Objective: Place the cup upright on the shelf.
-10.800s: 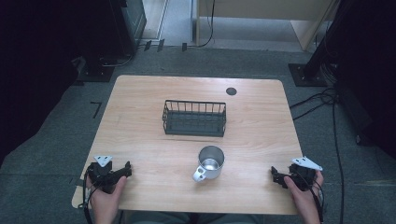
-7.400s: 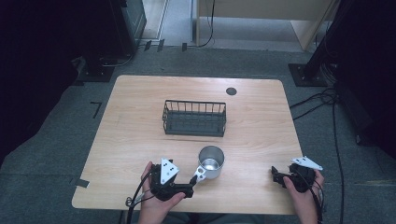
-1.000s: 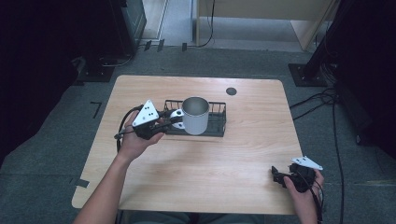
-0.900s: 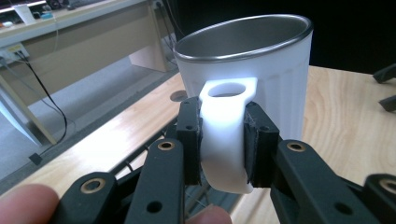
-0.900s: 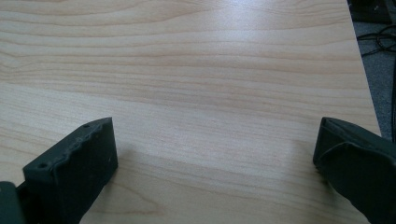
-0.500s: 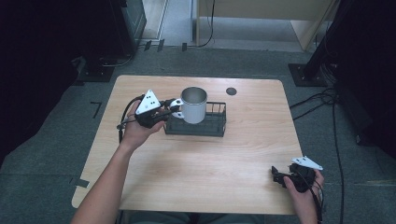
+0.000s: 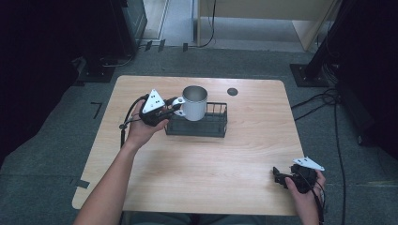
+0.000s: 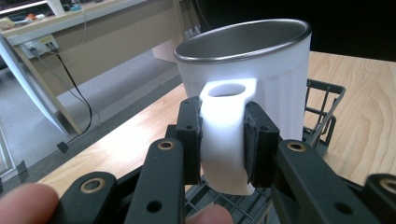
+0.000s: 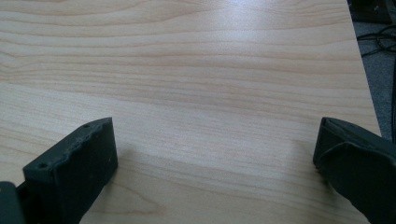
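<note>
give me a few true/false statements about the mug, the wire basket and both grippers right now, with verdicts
1. The left gripper is clamped on the handle of the white metal-lined mug. True.
2. The mug lies on its side on the wooden table. False: it is upright, held up over the black wire basket.
3. The right gripper holds a spoon. False: its jaws stand wide apart over bare tabletop, holding nothing.
4. The basket sits on the far half of the table. True.
5. The mug is full of coffee. False: as far as the left gripper view shows, its steel inside looks empty.
</note>
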{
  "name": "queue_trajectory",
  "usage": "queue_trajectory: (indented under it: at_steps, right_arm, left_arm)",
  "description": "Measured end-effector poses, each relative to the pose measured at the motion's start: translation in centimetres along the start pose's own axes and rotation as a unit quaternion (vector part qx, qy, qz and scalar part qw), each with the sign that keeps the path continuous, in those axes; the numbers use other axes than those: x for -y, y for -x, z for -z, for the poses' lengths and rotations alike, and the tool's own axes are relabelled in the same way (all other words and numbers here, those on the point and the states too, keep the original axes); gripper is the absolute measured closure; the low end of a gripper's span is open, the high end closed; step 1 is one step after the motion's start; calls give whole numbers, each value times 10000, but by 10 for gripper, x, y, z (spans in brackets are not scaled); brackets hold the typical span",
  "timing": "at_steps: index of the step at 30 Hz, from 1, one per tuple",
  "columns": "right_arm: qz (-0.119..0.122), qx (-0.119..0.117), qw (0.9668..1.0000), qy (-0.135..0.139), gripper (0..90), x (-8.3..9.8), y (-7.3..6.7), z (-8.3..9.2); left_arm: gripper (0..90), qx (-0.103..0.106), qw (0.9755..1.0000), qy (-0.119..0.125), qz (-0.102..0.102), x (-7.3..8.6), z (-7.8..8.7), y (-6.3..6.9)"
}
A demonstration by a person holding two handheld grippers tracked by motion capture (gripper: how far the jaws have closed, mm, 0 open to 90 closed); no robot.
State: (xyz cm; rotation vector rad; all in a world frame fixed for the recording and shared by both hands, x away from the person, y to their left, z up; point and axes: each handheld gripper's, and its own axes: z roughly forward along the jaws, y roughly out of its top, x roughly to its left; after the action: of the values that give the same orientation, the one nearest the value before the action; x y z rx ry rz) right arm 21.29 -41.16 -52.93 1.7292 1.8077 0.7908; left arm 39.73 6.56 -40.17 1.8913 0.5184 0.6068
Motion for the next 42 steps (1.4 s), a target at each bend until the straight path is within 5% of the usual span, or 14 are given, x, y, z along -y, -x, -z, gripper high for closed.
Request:
queue_trajectory:
  at_steps: [11, 19, 32, 42]
  right_arm:
    - [-1, 1, 10000, 0, 0, 0, 0, 0]
    - [0, 0, 10000, 0, 0, 0, 0, 0]
    - [0, 1, 10000, 0, 0, 0, 0, 0]
    - [0, 1, 10000, 0, 0, 0, 0, 0]
  left_arm:
    - [729, 46, 9998, -126, -132, 9, -7, -1]
    - [724, 68, 9996, -266, -11, 17, -9, 0]
    - [486, -223, 9973, -506, 484, 32, -6, -8]
    - [450, -565, 9922, -730, 837, 41, -4, -13]
